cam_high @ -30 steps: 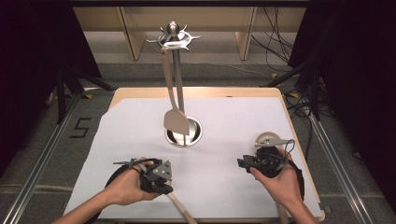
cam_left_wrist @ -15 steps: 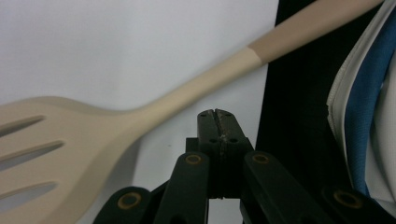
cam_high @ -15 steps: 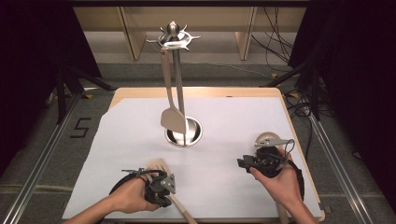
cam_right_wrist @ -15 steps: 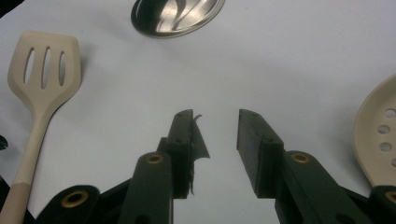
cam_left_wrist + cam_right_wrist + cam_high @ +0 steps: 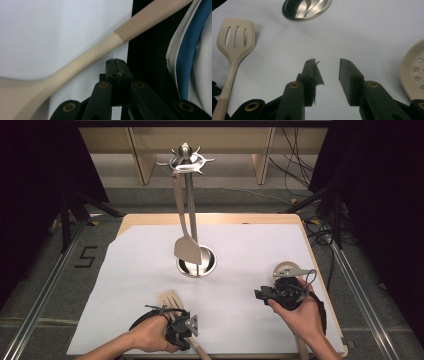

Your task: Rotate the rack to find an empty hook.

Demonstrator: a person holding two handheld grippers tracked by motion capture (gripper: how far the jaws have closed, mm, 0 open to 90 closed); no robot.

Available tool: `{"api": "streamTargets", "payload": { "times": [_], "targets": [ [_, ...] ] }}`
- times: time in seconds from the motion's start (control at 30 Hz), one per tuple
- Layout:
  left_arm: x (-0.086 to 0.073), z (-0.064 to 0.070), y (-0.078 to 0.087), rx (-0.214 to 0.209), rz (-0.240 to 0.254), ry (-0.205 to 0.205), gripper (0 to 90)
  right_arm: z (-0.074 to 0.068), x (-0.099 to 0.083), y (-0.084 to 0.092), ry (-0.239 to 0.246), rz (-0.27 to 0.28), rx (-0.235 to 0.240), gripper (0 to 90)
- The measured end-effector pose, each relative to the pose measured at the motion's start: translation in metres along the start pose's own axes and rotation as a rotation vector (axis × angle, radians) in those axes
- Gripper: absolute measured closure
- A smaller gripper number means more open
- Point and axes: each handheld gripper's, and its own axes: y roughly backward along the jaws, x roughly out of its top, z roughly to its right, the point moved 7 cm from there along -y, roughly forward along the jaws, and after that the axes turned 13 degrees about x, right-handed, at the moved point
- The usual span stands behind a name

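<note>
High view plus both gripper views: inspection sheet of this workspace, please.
Surface: white sheet on table, flat.
Job's things: stand with steel spatula hanging; slotted spatula and skimmer lying on sheet.
Clutter: nothing seen.
Grippers: left gripper shut, empty, beside slotted spatula's handle; right gripper open, empty.
Cables: cables loose on floor behind and right of table.
Surroundings: floor rails, floor mark, black curtains.

table (image 5: 305, 227); white sheet (image 5: 140, 270) | on it: slotted spatula (image 5: 170, 299); perforated spoon (image 5: 286, 269); stand base (image 5: 210, 262)
</note>
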Motion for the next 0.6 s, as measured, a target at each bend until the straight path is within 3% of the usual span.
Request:
{"api": "streamTargets", "payload": {
  "times": [0.23,0.5,0.57,0.6],
  "targets": [
    [0.005,0.003,-0.002,-0.006,-0.014,0.001,89.2,-0.002,0.0,0.0,-0.013,-0.009,0.005,67.1],
    [0.013,0.0,-0.005,0.006,0.032,0.037,89.2,-0.001,0.001,-0.002,0.002,0.005,0.013,67.1],
    [0.016,-0.001,-0.006,0.01,0.033,0.027,89.2,-0.001,0.001,-0.002,0.002,0.006,0.013,67.2],
    [0.02,0.001,-0.007,0.007,0.058,0.069,89.2,-0.001,0.001,-0.001,0.001,0.004,0.014,67.2]
  ]
}}
